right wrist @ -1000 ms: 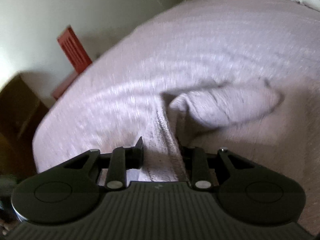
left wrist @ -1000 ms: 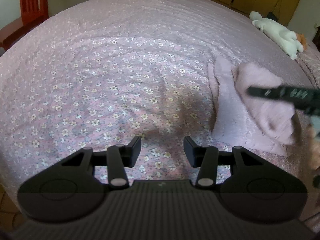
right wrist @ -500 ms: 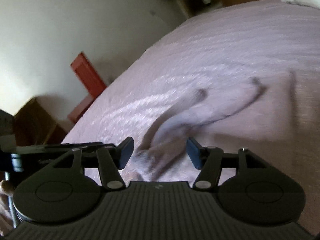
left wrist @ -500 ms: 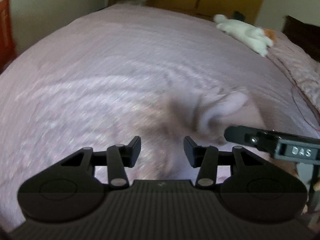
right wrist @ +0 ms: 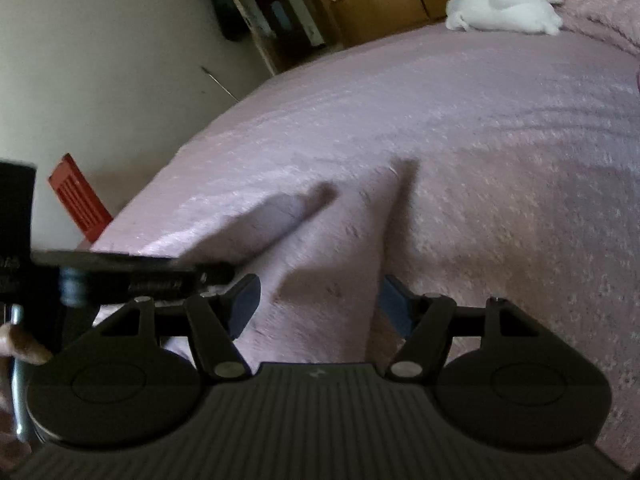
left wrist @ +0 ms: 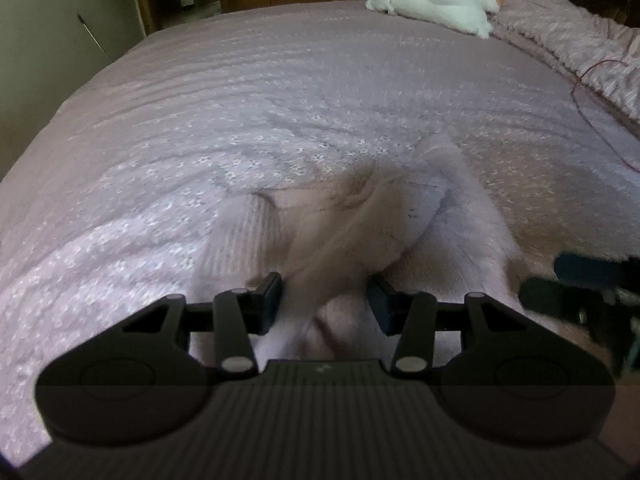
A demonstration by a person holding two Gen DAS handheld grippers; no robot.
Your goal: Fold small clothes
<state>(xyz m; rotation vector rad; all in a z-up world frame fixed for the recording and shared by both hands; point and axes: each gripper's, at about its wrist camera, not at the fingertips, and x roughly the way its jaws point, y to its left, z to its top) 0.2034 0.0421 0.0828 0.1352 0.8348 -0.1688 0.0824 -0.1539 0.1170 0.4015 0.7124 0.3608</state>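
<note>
On the far left a red chair (right wrist: 78,200) stands by the wall. The left gripper (left wrist: 325,297) has its fingers wide apart, with a bunched part of the pink cloth (left wrist: 400,232) between them, not pinched. The cloth lies rumpled on the near part of the bed (left wrist: 280,92). The right gripper (right wrist: 318,300) is also spread wide over the cloth, letting go. Far right, a white toy (left wrist: 432,0) rests on the bed.

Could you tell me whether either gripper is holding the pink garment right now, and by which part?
Neither: the left gripper and right gripper are open, straddling raised folds of the pink garment.
</note>
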